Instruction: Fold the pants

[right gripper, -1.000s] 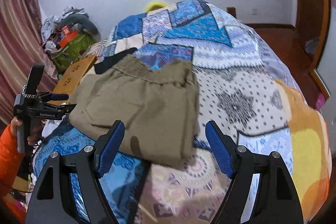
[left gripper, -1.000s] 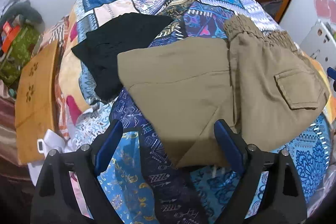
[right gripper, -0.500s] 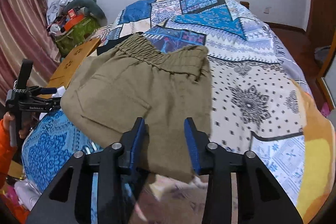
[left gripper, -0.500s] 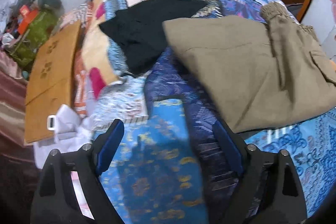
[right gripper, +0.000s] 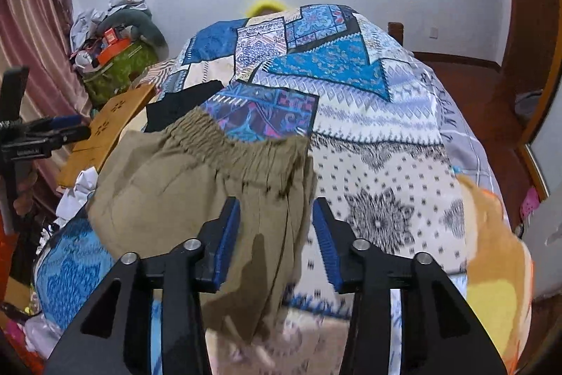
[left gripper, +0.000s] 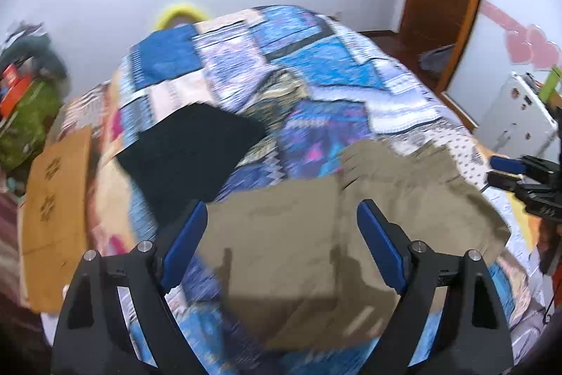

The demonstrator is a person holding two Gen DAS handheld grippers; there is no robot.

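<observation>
Khaki pants [right gripper: 182, 185] lie folded into a compact bundle on the patchwork bedspread [right gripper: 351, 101], beside a black garment [left gripper: 189, 157] — folding looks nearly finished. Left gripper [left gripper: 281, 248] hovers spread wide; right gripper [right gripper: 275, 234], jaws just reopening partway, pinches nothing. No legible writing.

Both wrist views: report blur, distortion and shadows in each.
Left wrist view: motion-smeared, khaki pants and patchwork bedspread soft, worst at the bottom; fisheye bulges the bed and curves the door frame. Right wrist view: sharper, waistband crisp, smear only along the bottom edge; a dark shadow lies on the pants between the right gripper fingers.
</observation>
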